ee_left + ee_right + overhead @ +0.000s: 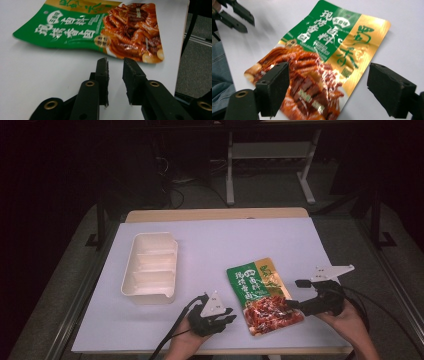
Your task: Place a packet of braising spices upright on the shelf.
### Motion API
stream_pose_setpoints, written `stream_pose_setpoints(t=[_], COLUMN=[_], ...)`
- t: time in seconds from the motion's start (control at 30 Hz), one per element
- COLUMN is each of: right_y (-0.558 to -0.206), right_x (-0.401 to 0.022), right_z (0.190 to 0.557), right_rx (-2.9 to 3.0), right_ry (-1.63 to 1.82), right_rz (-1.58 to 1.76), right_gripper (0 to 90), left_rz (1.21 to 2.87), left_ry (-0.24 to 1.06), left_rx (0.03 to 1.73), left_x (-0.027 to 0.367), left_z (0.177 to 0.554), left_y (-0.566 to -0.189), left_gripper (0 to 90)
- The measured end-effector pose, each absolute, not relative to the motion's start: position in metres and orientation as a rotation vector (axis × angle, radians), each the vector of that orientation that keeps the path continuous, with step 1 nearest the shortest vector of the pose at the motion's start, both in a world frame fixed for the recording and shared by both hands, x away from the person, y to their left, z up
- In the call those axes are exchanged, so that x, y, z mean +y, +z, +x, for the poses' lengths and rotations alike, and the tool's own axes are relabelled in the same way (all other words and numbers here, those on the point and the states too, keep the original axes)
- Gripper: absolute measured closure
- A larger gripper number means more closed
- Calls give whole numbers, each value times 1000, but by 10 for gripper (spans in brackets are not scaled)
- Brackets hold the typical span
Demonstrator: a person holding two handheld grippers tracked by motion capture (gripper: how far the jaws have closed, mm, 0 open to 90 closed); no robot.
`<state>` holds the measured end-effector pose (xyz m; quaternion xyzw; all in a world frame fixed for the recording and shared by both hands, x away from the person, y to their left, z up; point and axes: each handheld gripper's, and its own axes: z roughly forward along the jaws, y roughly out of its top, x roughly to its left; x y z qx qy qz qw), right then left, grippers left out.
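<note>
In the high view the room beyond the table's [210, 240] far edge is dark and hard to read, and the person's forearms are cut off at the bottom edge. A white tray [150, 265] with divided compartments sits at about 9 o'clock from the table's middle; the depth of its compartments is hard to judge. At 6 o'clock, near the front edge, the left hand [187, 342] holds the left gripper [231, 315] low over the table, aimed toward 3 o'clock; its jaws stand slightly parted with a narrow gap, holding nothing. Just beyond its tips, apart from them, lies the green and gold food pouch [262, 292] flat on the table at about 5 o'clock. The right gripper [295, 293], held by the right hand [345, 317], points toward 9 o'clock, with its jaws spread wide over the pouch's right edge, one above the printed food and one beyond the gold edge; whether they touch it cannot be told.
</note>
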<state>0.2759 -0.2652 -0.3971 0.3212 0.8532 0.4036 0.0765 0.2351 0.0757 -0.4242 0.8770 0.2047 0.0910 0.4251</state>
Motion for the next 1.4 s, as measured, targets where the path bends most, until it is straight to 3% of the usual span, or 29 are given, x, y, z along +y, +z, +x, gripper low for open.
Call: stream_pose_setpoints(t=[0.33, 0.7, 1.13, 1.4], right_y=[-393, -390, -417, -431], right_x=[-249, -225, -227, -223], right_z=[309, 347, 394, 407], right_rx=[2596, 2646, 2653, 2669], right_ry=[1181, 1107, 1013, 984], right_rz=[1001, 1017, 1213, 1232], right_gripper=[175, 181, 203, 274], left_rz=[2252, 2375, 2393, 2384], left_ry=[201, 181, 175, 161], left_rx=[460, 462, 501, 510], left_x=[33, 12, 11, 11], left_z=[252, 266, 264, 265], left_y=[-425, -439, -442, -443], left_gripper=[881, 896, 900, 900])
